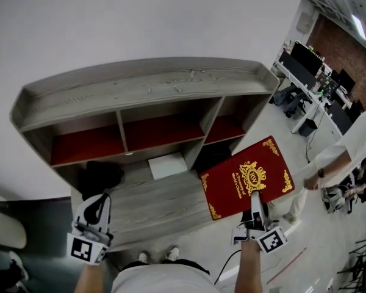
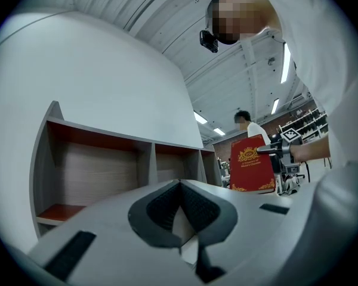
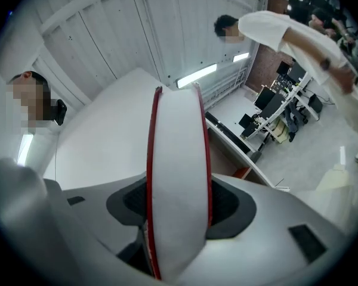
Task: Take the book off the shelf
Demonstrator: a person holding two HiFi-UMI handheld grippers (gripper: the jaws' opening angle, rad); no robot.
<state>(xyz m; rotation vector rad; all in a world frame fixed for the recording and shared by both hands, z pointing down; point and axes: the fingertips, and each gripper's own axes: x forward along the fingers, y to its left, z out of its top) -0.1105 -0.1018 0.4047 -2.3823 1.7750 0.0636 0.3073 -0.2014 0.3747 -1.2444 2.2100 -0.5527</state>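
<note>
A red book [image 1: 247, 179] with gold ornament on its cover hangs in the air off the right end of the grey wooden shelf [image 1: 146, 84], cover up. My right gripper [image 1: 255, 200] is shut on its near edge. In the right gripper view the white page block and red covers of the book [image 3: 178, 177] fill the space between the pads [image 3: 224, 204]. My left gripper [image 1: 97, 205] hovers at the shelf's front left, shut with nothing in it; in its own view the tips of the left gripper [image 2: 180, 183] meet, and the book [image 2: 250, 162] shows far to the right.
The shelf has three compartments with red floors and a lower board carrying a white flat object [image 1: 168, 165] and a black item [image 1: 104, 176]. A person in white [image 1: 354, 151] stands at the right. Desks with monitors [image 1: 311, 66] lie beyond.
</note>
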